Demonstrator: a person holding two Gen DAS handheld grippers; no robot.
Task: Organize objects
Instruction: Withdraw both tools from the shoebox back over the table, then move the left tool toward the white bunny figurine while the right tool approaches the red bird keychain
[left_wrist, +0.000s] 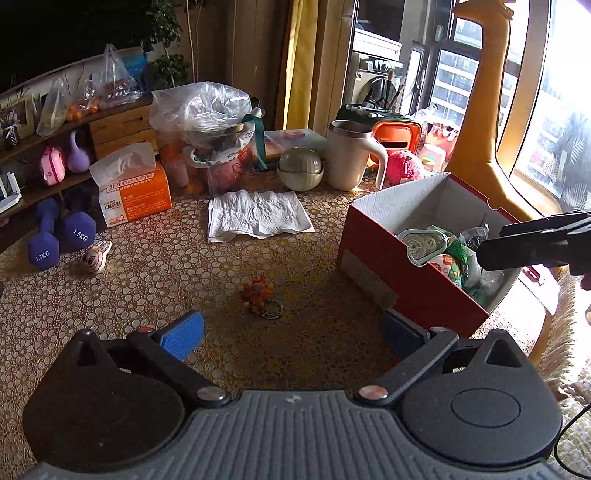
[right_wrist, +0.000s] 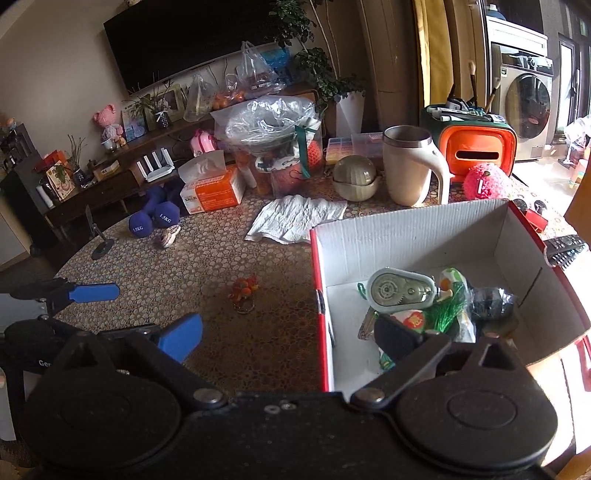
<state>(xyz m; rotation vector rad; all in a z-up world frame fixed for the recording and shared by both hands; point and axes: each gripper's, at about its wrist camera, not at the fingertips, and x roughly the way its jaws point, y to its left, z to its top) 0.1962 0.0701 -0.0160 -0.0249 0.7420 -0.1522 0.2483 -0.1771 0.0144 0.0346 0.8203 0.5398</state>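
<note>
A red cardboard box (left_wrist: 373, 247) (right_wrist: 406, 229) stands open on the patterned table. It holds a tape dispenser (right_wrist: 400, 291) (left_wrist: 424, 245), green items and wrapped things. An orange bead keychain (left_wrist: 260, 297) (right_wrist: 243, 291) lies on the table left of the box. My left gripper (left_wrist: 291, 332) is open and empty, just short of the keychain. My right gripper (right_wrist: 291, 336) is open and empty, straddling the box's left wall. In the left wrist view the right gripper (left_wrist: 532, 245) shows over the box. In the right wrist view the left gripper (right_wrist: 92, 293) shows at far left.
A white cloth (left_wrist: 255, 216), tissue box (left_wrist: 133, 192), cream mug (left_wrist: 351, 157), round bowl (left_wrist: 300, 168), pink plush (left_wrist: 404, 166) and bagged pot (left_wrist: 210, 125) stand at the back. Blue dumbbells (left_wrist: 59, 238) and a tiny shoe (left_wrist: 96, 256) lie left.
</note>
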